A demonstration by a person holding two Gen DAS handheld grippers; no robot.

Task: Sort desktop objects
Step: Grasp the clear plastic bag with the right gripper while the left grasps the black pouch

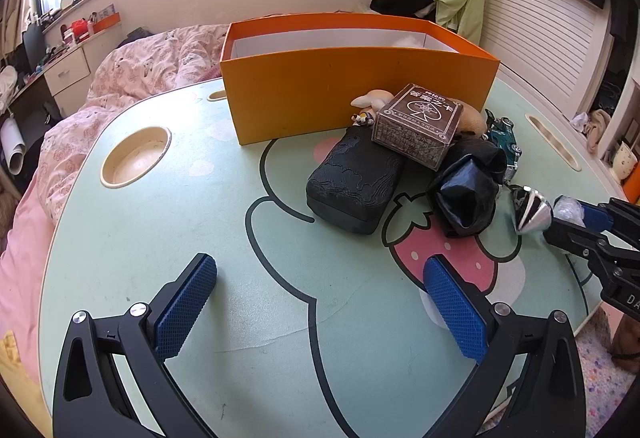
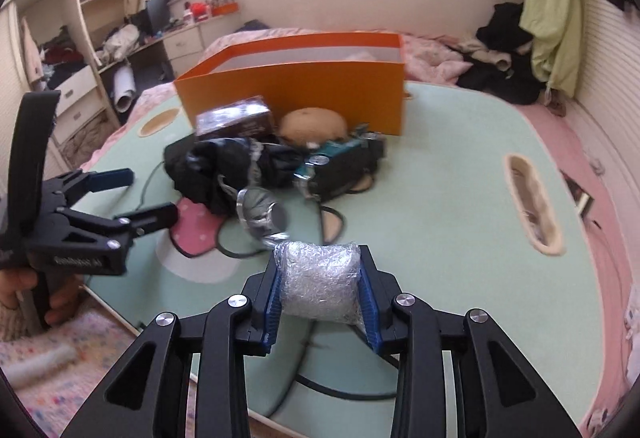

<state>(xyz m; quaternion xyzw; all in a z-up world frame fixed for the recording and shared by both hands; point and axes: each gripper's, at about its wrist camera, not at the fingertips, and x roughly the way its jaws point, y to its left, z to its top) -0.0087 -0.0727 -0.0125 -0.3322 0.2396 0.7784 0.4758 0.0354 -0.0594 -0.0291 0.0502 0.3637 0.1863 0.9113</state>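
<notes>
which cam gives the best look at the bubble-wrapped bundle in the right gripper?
Right wrist view: the bubble-wrapped bundle sits centred and close, clamped between the right gripper's blue pads. The left wrist view shows only a small sliver of the wrap at the frame's right edge, behind the shiny silver object.

Your table is pale green with a pink strawberry print outlined in black. The box is orange outside, white inside. The case is embossed black, the card box brown with white print, the toy car teal.
</notes>
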